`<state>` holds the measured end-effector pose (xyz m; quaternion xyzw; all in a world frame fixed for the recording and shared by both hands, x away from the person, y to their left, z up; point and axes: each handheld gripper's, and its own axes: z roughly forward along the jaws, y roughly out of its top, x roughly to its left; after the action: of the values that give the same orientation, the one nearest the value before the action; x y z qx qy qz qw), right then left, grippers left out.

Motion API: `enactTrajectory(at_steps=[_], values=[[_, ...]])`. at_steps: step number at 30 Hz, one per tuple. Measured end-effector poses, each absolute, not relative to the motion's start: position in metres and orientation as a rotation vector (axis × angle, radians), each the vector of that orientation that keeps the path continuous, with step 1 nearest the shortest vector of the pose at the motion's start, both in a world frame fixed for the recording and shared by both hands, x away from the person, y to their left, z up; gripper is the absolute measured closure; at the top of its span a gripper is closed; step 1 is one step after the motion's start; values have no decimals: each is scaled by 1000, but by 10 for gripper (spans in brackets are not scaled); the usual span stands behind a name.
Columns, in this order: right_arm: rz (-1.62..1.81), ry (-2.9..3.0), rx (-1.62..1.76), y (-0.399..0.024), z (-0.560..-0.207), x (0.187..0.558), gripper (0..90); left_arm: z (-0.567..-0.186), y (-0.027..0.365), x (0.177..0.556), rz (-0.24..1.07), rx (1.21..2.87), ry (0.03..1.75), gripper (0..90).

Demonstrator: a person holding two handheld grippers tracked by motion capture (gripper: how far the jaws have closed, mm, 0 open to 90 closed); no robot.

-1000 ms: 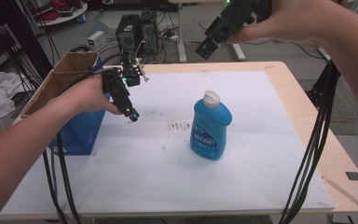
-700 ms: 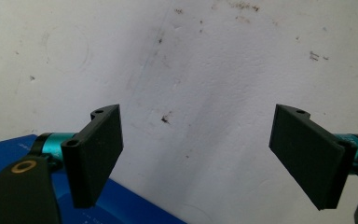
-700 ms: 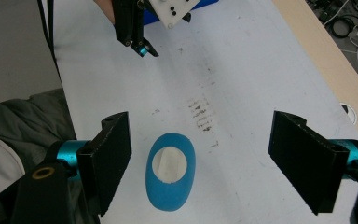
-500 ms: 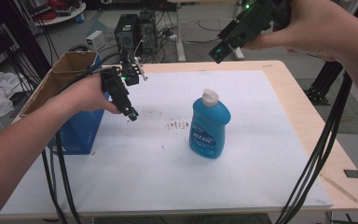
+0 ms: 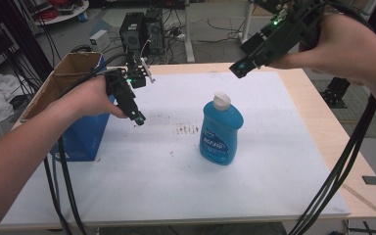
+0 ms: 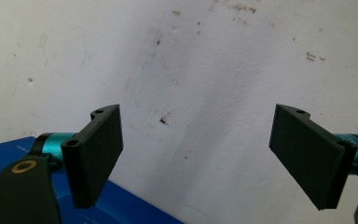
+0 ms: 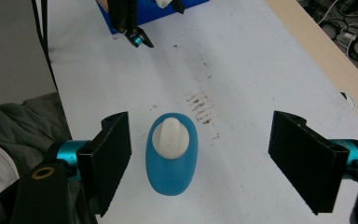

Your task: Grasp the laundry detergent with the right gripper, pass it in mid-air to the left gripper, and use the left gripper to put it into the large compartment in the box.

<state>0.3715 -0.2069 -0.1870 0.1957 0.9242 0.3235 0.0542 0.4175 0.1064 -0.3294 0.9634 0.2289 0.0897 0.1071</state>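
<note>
Right gripper view: bottle (image 7: 170,156) is seen upright mid-table, right gripper (image 7: 200,163) spread wide above it; left gripper (image 6: 198,158) spread too, empty. Bottle could get tipped if one jaw clips the cap.

You are working at a table (image 5: 318,122) with a pale wooden top, most of it covered by a white sheet (image 5: 176,181) that leaves the wood bare along the right and far edges. A blue bottle (image 5: 221,129) with a white cap stands upright on the sheet, near its middle. Just left of the bottle, the sheet carries a cluster of short dark smudges (image 5: 187,129), with a few smaller specks scattered nearer you. Well left of the bottle, at the sheet's left edge, sits a blue box (image 5: 83,139) with open brown cardboard flaps. In your right gripper view the bottle (image 7: 171,154) is seen from above, the smudges (image 7: 200,109) just beyond it.
</note>
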Motion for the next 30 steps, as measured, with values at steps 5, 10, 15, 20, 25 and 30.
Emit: enactTrajectory(at_steps=[5,10,15,20,25,30], values=[[992,2799,614,-212,-196,367,208,-328,107,417,267,2830,672,175],[1016,2790,626,-218,-210,359,208,-327,107,416,266,2826,676,175],[1050,2778,641,-223,-223,352,208,-327,107,416,268,2826,672,175],[1060,2761,651,-226,-233,347,207,-327,106,416,266,2830,667,175],[1062,2756,663,-228,-244,344,207,-327,107,416,267,2823,676,175],[1075,2760,685,-230,-258,342,207,-327,108,416,265,2828,672,175]])
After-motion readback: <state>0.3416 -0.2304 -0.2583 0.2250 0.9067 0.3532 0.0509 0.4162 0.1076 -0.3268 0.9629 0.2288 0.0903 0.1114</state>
